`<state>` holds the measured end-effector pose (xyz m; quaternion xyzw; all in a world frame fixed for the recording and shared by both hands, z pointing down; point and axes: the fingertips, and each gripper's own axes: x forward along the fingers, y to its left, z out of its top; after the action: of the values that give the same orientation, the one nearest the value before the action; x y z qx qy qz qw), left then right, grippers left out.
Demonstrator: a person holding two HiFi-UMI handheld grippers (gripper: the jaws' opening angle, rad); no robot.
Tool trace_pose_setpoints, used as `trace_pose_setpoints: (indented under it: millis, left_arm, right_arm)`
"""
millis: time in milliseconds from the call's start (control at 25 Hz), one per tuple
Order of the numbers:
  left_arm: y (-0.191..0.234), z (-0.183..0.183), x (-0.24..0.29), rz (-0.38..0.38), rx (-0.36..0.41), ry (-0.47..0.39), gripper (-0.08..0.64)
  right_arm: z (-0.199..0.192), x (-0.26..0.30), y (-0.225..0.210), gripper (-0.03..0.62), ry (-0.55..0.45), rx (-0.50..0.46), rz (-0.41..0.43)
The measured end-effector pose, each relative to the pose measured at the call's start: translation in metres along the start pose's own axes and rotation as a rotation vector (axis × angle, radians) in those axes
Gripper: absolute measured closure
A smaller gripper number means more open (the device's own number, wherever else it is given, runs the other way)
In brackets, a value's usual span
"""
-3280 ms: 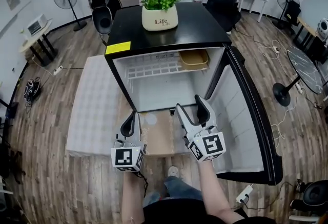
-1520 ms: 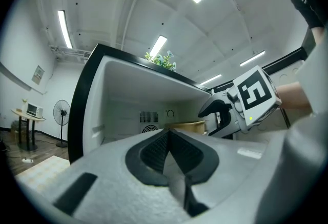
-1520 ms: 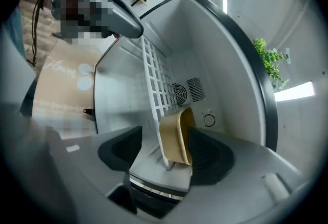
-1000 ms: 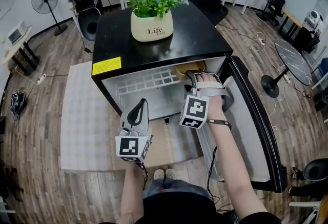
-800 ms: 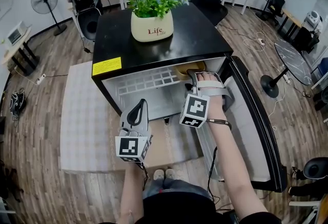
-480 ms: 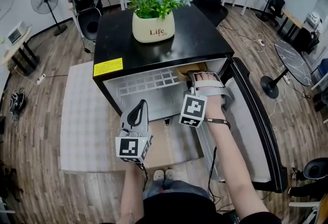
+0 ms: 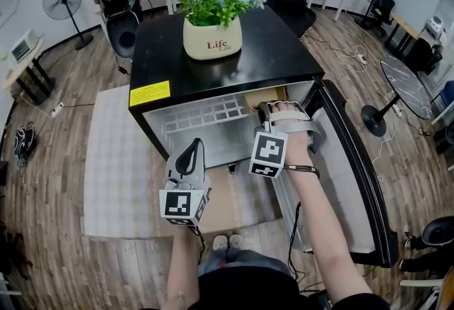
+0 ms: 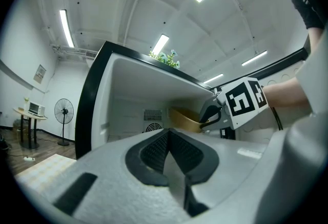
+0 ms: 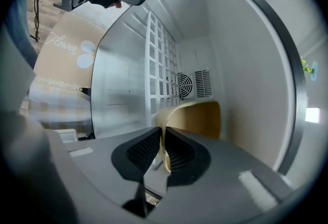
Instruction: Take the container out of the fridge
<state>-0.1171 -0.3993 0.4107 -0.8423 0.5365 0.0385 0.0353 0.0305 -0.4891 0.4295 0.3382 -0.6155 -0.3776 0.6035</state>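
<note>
A tan container (image 7: 264,97) sits on the upper wire shelf (image 7: 206,111) at the right of the open black fridge (image 7: 213,64). My right gripper (image 7: 269,109) reaches into that shelf; its jaws are closing, and in the right gripper view the pads pinch the container's (image 9: 197,120) thin front rim at the right gripper (image 9: 163,143). My left gripper (image 7: 190,152) hangs in front of the fridge's lower opening, away from the container, and its pads meet with nothing between them in the left gripper view (image 8: 168,138). From there the container (image 8: 185,119) shows beside the right gripper's marker cube.
The fridge door (image 7: 355,174) stands swung open at the right. A potted plant (image 7: 212,37) rests on the fridge top. A pale rug (image 7: 113,159) and a cardboard sheet (image 7: 227,198) lie on the wood floor. Fans, desks and seated people line the far wall.
My right gripper rose from in front of the fridge into the upper shelf, and its jaws have since closed onto the container's rim. The left gripper has hardly moved.
</note>
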Motion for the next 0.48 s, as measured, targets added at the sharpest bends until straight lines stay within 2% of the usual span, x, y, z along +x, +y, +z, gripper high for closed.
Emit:
trace_pose_setpoints:
  millis: [80,240,480]
  left_arm:
    - [-0.001,0.0,0.0,-0.002,0.0,-0.001,0.554]
    - [-0.003,0.001,0.0,-0.005,0.001,0.002,0.554]
    - [-0.003,0.001,-0.001,-0.003,0.003,0.0,0.554]
  right_arm:
    - [0.003,-0.002,0.004,0.563,-0.012,0.006,0.01]
    - [0.007,-0.008,0.006,0.565,-0.04,0.032,0.017]
    - [0.013,-0.025,0.008,0.565,-0.09,0.128,0.04]
